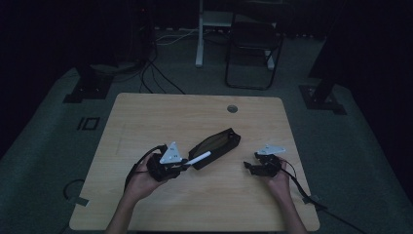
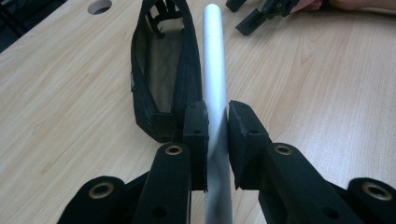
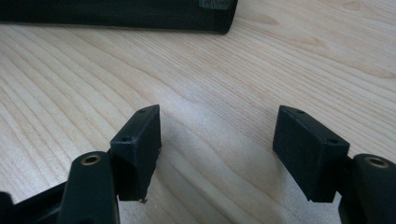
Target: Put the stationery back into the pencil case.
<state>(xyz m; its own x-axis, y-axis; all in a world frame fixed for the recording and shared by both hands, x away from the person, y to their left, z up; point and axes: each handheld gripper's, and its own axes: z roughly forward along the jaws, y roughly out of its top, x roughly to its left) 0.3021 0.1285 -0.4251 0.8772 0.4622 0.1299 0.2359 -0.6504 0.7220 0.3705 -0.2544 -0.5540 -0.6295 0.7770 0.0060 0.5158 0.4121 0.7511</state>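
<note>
Room dark in high view; floor, chair legs and stands behind the table [image 1: 146, 117] barely readable. Landmark: black pencil case [image 1: 215, 147], lying slantwise near table centre.

Hidden or cut off:
- Pencil case's far end cropped at top edge in left gripper view; in right gripper view just one dark side wall of the case [image 3: 116, 16] along the top, cut off at left.
- White pen [image 1: 198, 158]: its rear runs down between the jaws and out of the bottom edge in left gripper view, so that end is not seen. Markings on it not legible.
- Inside of the case [image 2: 161, 74] open and shadowed; contents cannot be made out.

Poses:
- Left gripper [image 1: 184, 165] just left of the case's near end, held low in the left hand [image 1: 141, 179], forearm entering from below. Jaws closed tight on the pen [image 2: 214, 70], pads pressing its sides; pen points along the case's right rim, tip beside it.
- Right gripper [image 1: 249, 165] well right of the case, in the right hand [image 1: 280, 181], jaws aimed towards the case. Jaws stand apart, nothing between them, bare wood under them.

View differences:
- Left gripper view gives the grip itself and the case's open mouth; also the right gripper far off at top.
- High view gives both grey plates and trailing cables.
</note>
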